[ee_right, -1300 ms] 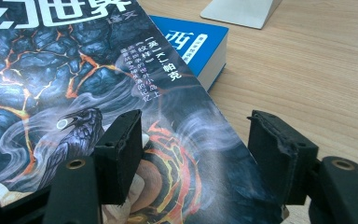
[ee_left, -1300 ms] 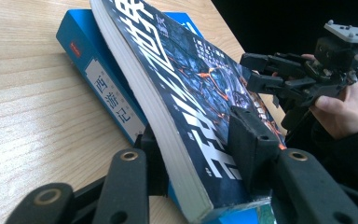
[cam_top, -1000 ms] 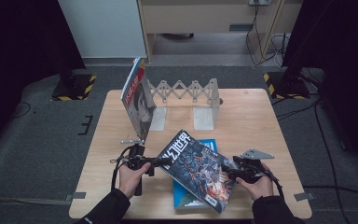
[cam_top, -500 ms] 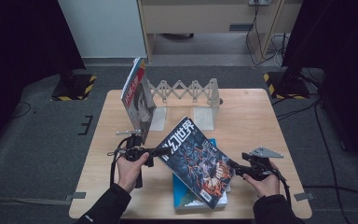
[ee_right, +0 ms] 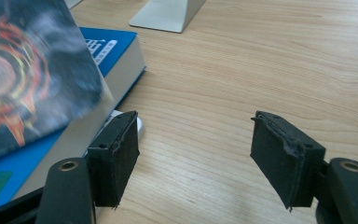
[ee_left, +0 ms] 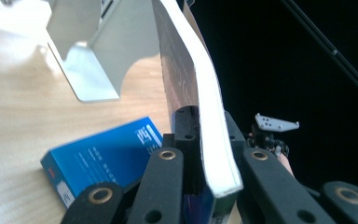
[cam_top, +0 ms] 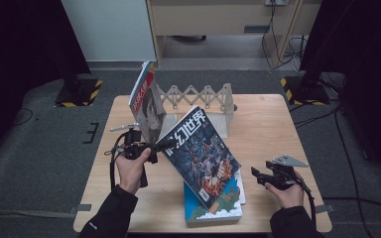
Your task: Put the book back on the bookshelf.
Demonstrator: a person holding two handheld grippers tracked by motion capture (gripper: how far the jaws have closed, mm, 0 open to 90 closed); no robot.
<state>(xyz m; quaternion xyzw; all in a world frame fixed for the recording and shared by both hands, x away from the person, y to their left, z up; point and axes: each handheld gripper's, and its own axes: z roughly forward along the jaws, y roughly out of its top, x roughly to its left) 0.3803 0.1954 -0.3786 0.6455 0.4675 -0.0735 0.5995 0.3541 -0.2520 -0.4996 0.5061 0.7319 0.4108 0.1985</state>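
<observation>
A dark magazine with white characters on its cover hangs tilted over the table, its left edge raised. My left gripper is shut on that edge. In the left gripper view the jaws clamp the magazine's white page edge. The magazine's lower corner rests over a blue book lying flat near the front edge. My right gripper stands open to the right of the books, just above the wood, with nothing between its pads. The magazine and blue book lie to its left.
A second magazine stands upright against a wooden accordion rack at the back. A metal bookend stands behind the lifted magazine. Bare table lies to the right. Cables and stand bases are on the floor around.
The left gripper has risen with the magazine's edge, tipping the magazine steeper. The right gripper has drawn back from the magazine's right corner and now stands apart from it.
</observation>
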